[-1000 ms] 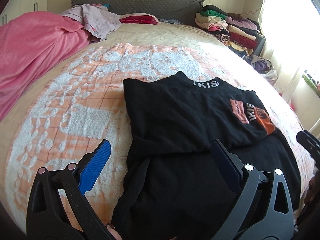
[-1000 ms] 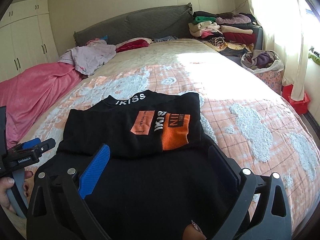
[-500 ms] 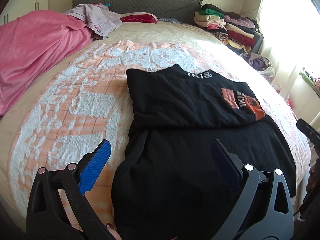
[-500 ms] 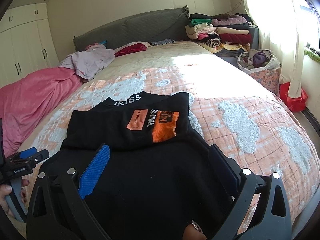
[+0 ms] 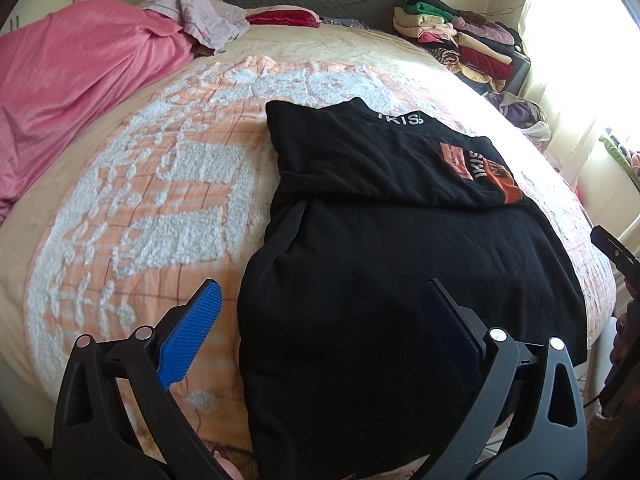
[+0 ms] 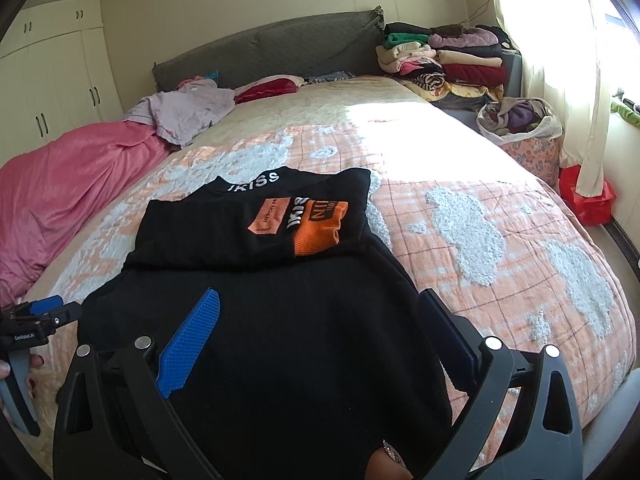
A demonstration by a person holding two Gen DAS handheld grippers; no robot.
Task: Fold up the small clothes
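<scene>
Bed [image 5: 120, 208], peach quilt: black shirt [image 5: 380, 264] flat, pink blanket [image 5: 72, 80] left, lilac garment [image 5: 200, 20] near headboard.

Left gripper [image 5: 320, 312] showing black frame, silver screws, blue ribbed pads [image 5: 190, 334], right gripper [image 6: 320, 316] matching, white lettering on side

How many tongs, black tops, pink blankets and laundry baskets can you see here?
Tongs: 2 (left tongs, right tongs)
Black top: 1
Pink blanket: 1
Laundry basket: 1
Total: 5
</scene>
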